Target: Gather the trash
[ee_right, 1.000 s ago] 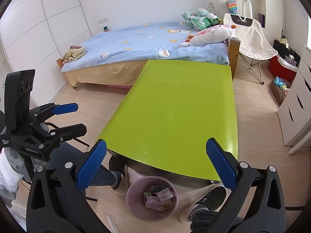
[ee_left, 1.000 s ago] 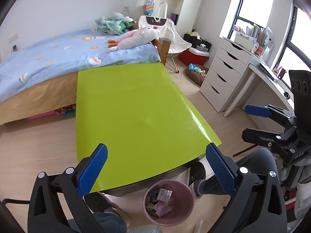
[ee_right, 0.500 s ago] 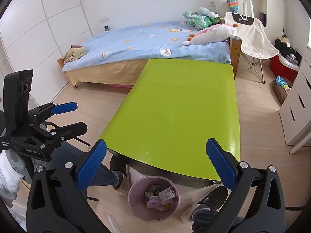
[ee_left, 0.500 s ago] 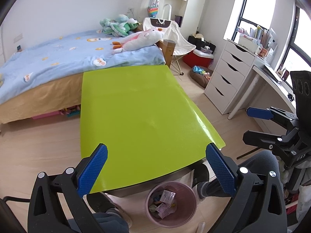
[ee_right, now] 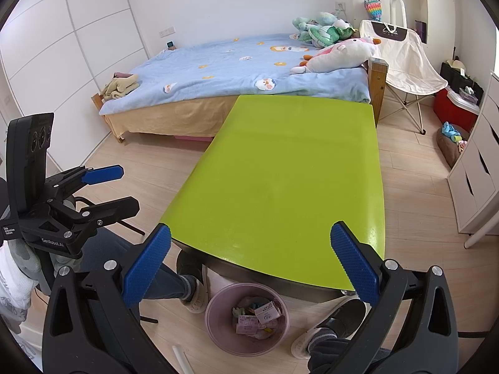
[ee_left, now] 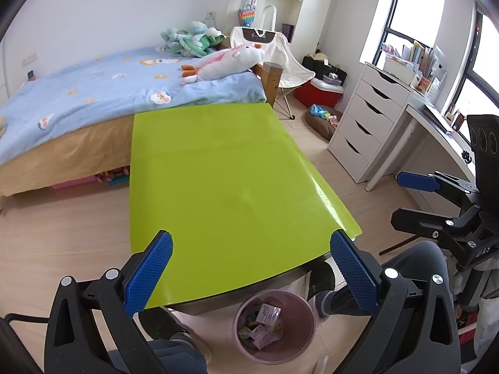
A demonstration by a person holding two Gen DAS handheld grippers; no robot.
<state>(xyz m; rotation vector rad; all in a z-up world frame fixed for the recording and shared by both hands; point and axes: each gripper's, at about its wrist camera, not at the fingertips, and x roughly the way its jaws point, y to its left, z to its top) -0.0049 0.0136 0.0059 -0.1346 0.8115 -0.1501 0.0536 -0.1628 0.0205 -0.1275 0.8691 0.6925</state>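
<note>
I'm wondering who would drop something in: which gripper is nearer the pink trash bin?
Cannot tell. Left gripper and right gripper, both open, hover above the bin, on either side of it.

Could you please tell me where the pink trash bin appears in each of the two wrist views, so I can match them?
Left wrist view: the pink trash bin sits at bottom centre, on the floor just under the near edge of the green table.
Right wrist view: the pink trash bin is again at bottom centre, below the table's near edge.
Shared landmark: the green table, with the blue bed behind it.
</note>
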